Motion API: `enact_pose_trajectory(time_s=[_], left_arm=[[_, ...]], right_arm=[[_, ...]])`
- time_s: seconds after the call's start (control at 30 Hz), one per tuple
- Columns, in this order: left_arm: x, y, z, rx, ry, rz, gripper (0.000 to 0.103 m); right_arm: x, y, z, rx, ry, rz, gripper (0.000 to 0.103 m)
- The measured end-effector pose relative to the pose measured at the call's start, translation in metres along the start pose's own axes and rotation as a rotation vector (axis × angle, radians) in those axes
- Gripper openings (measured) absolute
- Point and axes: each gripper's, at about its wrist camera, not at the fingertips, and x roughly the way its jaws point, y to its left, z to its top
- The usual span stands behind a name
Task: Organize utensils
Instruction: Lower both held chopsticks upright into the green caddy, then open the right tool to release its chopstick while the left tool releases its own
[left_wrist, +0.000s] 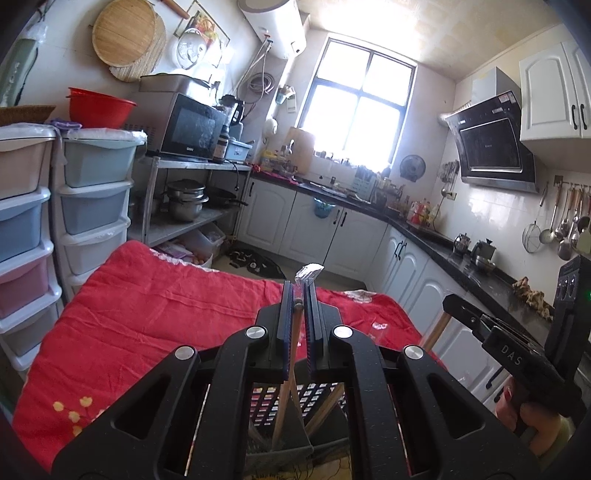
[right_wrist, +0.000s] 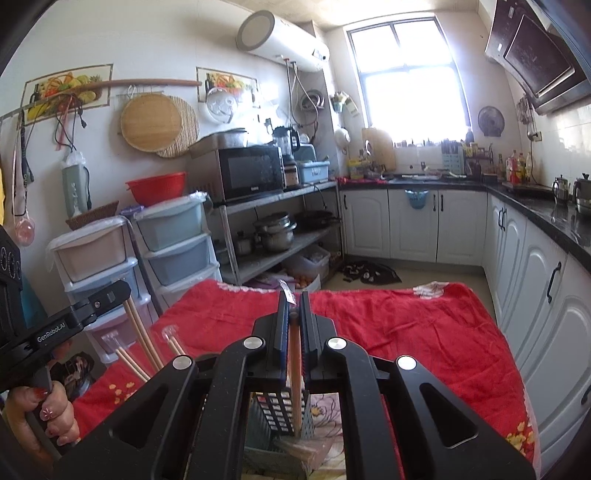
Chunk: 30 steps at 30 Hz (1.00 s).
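Two grippers seen over red cloth (left_wrist: 147, 314). Left gripper (left_wrist: 300, 291) pinched on wooden-handled utensil (left_wrist: 286, 373), clear plastic head above fingertips, shaft reaching down into grey slotted holder (left_wrist: 280, 448). Right gripper (right_wrist: 293, 301) clamped on second wooden-handled utensil (right_wrist: 295, 369), shaft lowered into same holder (right_wrist: 275, 410).

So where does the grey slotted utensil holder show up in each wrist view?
Left wrist view: the grey slotted utensil holder sits at bottom centre, seen through the left claw frame, with wooden sticks standing in it.
Right wrist view: the holder is again at bottom centre, below the right claw, which is shut on a wooden stick.
Shared landmark: the red cloth under the holder.
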Motion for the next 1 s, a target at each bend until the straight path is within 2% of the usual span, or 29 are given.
enact_pose_trajectory(time_s=[0.2,0.3,0.37,0.43,0.53,0.63,0.67,0.8,0.87,0.9,1.0], left_arm=[[0.002,0.000,-0.005,-0.007,0.033,0.003,0.003],[0.000,0.001,-0.007,-0.006,0.041,0.006,0.009],[-0.001,0.002,-0.007,-0.007,0.046,0.008,0.013],[-0.004,0.002,-0.007,-0.011,0.047,0.005,0.018],[-0.007,0.003,-0.006,-0.013,0.051,0.010,0.023],[-0.011,0.003,-0.005,-0.018,0.054,0.007,0.035],[-0.014,0.003,-0.005,-0.018,0.053,0.008,0.040],[-0.022,0.002,-0.003,-0.016,0.049,0.017,0.047],[-0.027,0.000,-0.003,-0.012,0.047,0.019,0.054],[-0.030,0.000,-0.003,-0.009,0.046,0.018,0.061],[-0.037,-0.001,-0.005,-0.006,0.041,0.021,0.070]], right_arm=[[0.004,0.002,-0.006,0.001,0.039,-0.004,0.006],[0.005,0.002,-0.010,0.000,0.058,-0.009,0.006],[0.004,0.001,-0.012,0.003,0.065,-0.010,0.012],[0.002,0.000,-0.013,0.011,0.061,-0.010,0.024],[-0.002,-0.001,-0.014,0.010,0.059,-0.008,0.025],[-0.005,-0.001,-0.013,0.010,0.054,-0.009,0.034],[-0.007,-0.001,-0.012,0.009,0.052,-0.010,0.034],[-0.016,0.000,-0.011,0.005,0.049,-0.016,0.038],[-0.023,-0.001,-0.011,0.008,0.042,-0.014,0.040],[-0.026,-0.001,-0.011,0.008,0.039,-0.013,0.042],[-0.037,0.000,-0.012,0.004,0.031,-0.016,0.045]])
